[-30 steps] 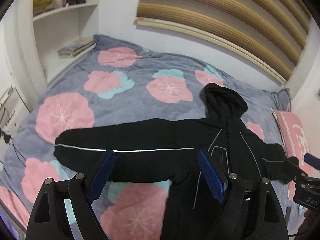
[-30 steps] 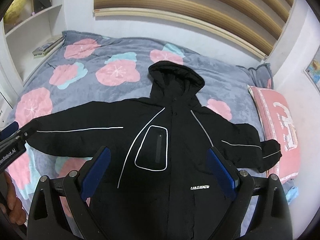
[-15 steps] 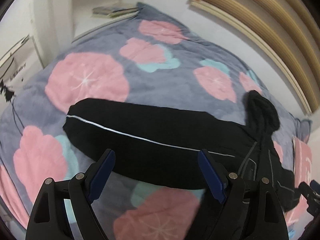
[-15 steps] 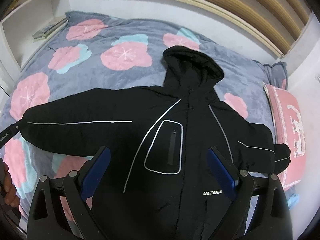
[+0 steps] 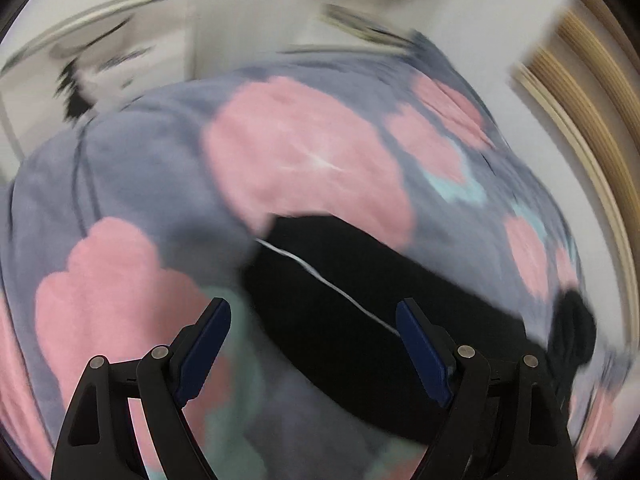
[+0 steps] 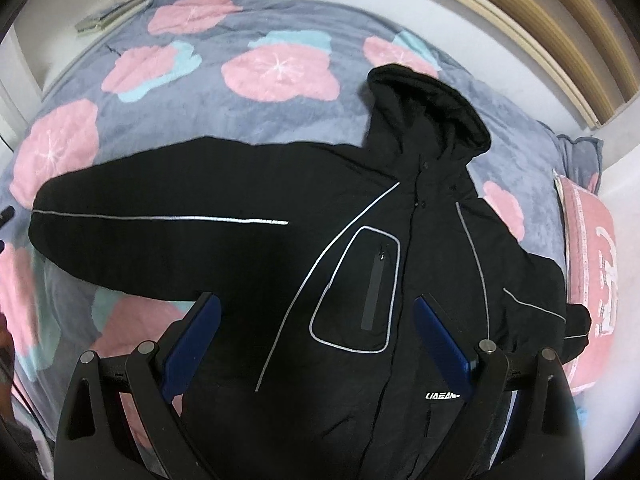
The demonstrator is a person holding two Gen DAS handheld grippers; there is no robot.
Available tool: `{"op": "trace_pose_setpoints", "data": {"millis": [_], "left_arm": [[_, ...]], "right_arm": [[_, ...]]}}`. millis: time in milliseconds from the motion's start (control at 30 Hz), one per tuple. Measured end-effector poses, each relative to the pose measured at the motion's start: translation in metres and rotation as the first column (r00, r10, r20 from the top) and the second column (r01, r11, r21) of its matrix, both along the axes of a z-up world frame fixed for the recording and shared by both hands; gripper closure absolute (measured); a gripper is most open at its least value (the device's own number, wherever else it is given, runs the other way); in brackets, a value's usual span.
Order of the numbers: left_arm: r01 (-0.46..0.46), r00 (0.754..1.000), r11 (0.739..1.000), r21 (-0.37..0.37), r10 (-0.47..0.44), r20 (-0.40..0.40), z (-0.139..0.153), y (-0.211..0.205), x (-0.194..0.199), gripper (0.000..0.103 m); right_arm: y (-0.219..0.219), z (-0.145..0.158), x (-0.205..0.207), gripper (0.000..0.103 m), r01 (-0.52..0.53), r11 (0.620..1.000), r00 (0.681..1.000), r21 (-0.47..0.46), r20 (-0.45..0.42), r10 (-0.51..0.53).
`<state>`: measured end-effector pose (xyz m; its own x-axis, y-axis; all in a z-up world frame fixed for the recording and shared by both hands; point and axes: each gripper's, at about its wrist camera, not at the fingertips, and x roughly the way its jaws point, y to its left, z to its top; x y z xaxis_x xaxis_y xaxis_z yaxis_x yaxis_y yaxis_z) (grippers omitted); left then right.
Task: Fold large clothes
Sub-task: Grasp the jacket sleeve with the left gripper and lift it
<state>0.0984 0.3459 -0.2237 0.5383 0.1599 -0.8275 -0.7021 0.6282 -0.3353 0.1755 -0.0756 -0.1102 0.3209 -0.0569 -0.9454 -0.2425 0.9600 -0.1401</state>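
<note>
A black hooded jacket [image 6: 420, 272] with thin silver piping lies face up and spread flat on the bed, hood toward the headboard, both sleeves stretched out sideways. My right gripper [image 6: 316, 308] hangs open above its chest, just left of the outlined zip pocket. In the blurred left wrist view, the jacket's left sleeve [image 5: 340, 300] runs away to the right, its cuff end lying just ahead of my open left gripper [image 5: 312, 316]. Neither gripper holds any cloth.
The bed is covered by a grey blanket [image 6: 224, 120] with pink and teal flowers. A pink pillow [image 6: 592, 272] lies at the right edge. A slatted wooden headboard [image 6: 520, 12] is behind, books [image 6: 108, 16] on a ledge at the far left.
My left gripper has swung left and down toward the cuff of the left sleeve, blurring its view. My right gripper has dropped closer to the jacket's chest. Both stay open.
</note>
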Motion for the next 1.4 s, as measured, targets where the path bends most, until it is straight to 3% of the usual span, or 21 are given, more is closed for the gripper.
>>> {"op": "trace_pose_setpoints", "data": {"millis": [167, 267, 333, 367, 400, 433, 500, 567, 700, 833, 933, 1000, 1167, 1300, 1400], "left_arm": [[-0.044, 0.999, 0.988, -0.145, 0.041, -0.025, -0.047, 0.039, 0.006, 0.017], [-0.037, 0.997, 0.982, -0.187, 0.023, -0.077, -0.077, 0.04, 0.022, 0.017], [-0.037, 0.992, 0.984, -0.173, 0.016, -0.126, -0.095, 0.04, 0.034, 0.018], [-0.028, 0.992, 0.987, -0.158, 0.008, -0.127, -0.098, 0.039, 0.039, 0.022], [-0.016, 0.992, 0.989, -0.144, -0.002, -0.125, -0.099, 0.037, 0.043, 0.045], [0.013, 0.994, 0.989, -0.147, -0.029, -0.108, -0.096, 0.034, 0.048, 0.059], [0.042, 0.994, 0.997, -0.068, -0.048, -0.099, -0.076, 0.025, 0.052, 0.076], [0.096, 0.993, 0.995, 0.017, -0.094, -0.076, -0.05, 0.009, 0.054, 0.081], [0.185, 0.983, 0.979, 0.083, -0.185, -0.004, -0.005, -0.019, 0.056, 0.086], [0.311, 0.944, 0.939, 0.144, -0.323, 0.071, 0.045, -0.067, 0.064, 0.088], [0.432, 0.88, 0.882, 0.188, -0.458, 0.127, 0.079, -0.123, 0.079, 0.089], [0.513, 0.823, 0.83, 0.219, -0.548, 0.151, 0.096, -0.168, 0.093, 0.09], [0.703, 0.634, 0.668, 0.244, -0.744, 0.209, 0.121, -0.29, 0.126, 0.09], [0.812, 0.491, 0.533, 0.24, -0.845, 0.214, 0.111, -0.381, 0.15, 0.09], [0.884, 0.401, 0.429, 0.185, -0.9, 0.169, 0.074, -0.447, 0.177, 0.09]], "right_arm": [[0.002, -0.009, 0.005, 0.005, -0.013, 1.0, 1.0, -0.005, -0.016, 0.013], [0.003, -0.014, 0.008, 0.005, -0.012, 1.0, 0.999, 0.006, -0.029, 0.013], [0.002, -0.016, 0.009, 0.005, -0.014, 1.0, 0.999, 0.007, -0.036, 0.014], [0.001, -0.017, 0.009, 0.005, -0.013, 1.0, 0.999, 0.007, -0.038, 0.014], [0.0, -0.017, 0.009, 0.005, -0.012, 1.0, 0.999, 0.006, -0.04, 0.012], [-0.003, -0.017, 0.008, 0.005, -0.007, 1.0, 0.999, 0.005, -0.039, 0.007], [-0.01, -0.017, 0.007, 0.005, 0.009, 1.0, 0.999, 0.011, -0.037, -0.008], [-0.018, -0.018, 0.006, 0.005, 0.033, 0.999, 0.999, 0.027, -0.042, -0.032], [-0.032, -0.018, 0.004, 0.005, 0.07, 0.996, 0.997, 0.059, -0.047, -0.067], [-0.048, -0.015, -0.003, 0.005, 0.089, 0.993, 0.996, 0.083, -0.039, -0.086], [-0.064, -0.01, -0.008, 0.005, 0.106, 0.99, 0.994, 0.093, -0.024, -0.104], [-0.078, -0.006, -0.01, 0.005, 0.128, 0.987, 0.992, 0.098, -0.015, -0.127], [-0.128, -0.006, -0.014, 0.005, 0.214, 0.971, 0.977, 0.107, -0.018, -0.213], [-0.169, -0.012, -0.016, 0.005, 0.285, 0.953, 0.958, 0.103, -0.032, -0.283], [-0.197, -0.022, -0.017, 0.005, 0.326, 0.941, 0.945, 0.088, -0.03, -0.324]]}}
